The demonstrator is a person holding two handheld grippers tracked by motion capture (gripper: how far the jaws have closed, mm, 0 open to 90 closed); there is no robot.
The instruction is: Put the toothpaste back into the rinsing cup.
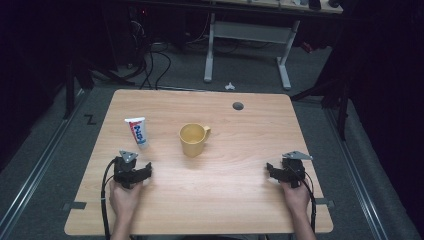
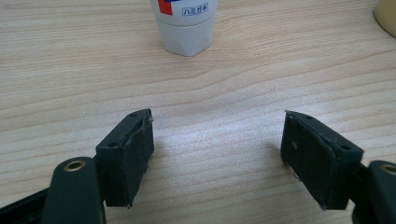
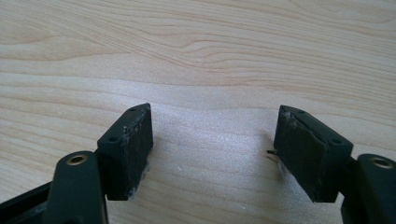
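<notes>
Dark floor surrounded the wooden bench, where nothing looked begun: the toothpaste tube stood left of center beside the yellow mug, untouched, while the left gripper and right gripper rested lower down, both empty with jaws spread.

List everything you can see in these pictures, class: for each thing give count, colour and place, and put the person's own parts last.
Toothpaste tube: one, white with red and blue print, standing cap down, left of the table's middle, just ahead of the left gripper.
Mug: one, yellow, upright, handle to the right, near the table's middle.
Table: one, light wood, with a grey round cap near its far edge.
Desk frame: one, white legs, on the floor beyond the table.
Left gripper: one, black, jaws apart, near left.
Right gripper: one, black, jaws apart, near right.
</notes>
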